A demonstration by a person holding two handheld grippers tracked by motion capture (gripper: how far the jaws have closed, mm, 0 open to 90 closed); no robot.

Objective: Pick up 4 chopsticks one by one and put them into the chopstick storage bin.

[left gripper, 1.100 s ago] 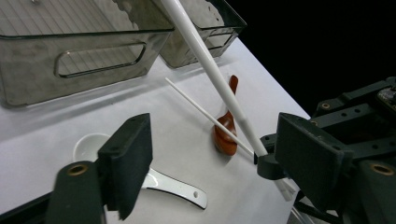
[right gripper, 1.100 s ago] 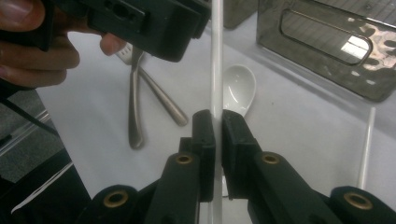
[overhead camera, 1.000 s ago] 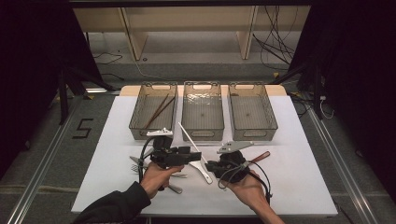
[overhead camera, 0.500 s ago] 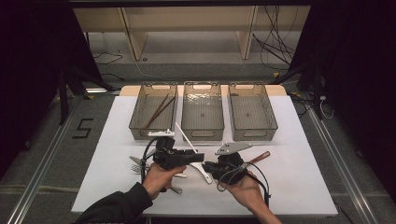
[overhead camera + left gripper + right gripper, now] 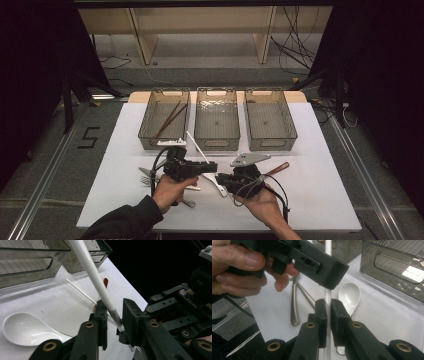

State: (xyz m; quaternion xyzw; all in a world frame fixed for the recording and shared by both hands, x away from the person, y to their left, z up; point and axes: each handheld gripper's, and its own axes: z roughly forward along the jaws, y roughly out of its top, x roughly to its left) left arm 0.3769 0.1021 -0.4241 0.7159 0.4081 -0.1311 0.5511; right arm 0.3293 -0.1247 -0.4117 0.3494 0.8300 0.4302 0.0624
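We are clamping a white chopstick [image 5: 327,293] in the right gripper [image 5: 326,312], tilted above the counter [image 5: 320,200]. The left gripper [image 5: 113,315] has just been closing around it, pads not yet pressing. We are judging it light, stiff and slippery, best pinched mid-shaft.

light: bright table [image 5: 320,200], dark surround | focus: soft | glare: spoon [image 5: 22,327]

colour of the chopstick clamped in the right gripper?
White chopstick, plain, no pattern; clearest in the left gripper view.
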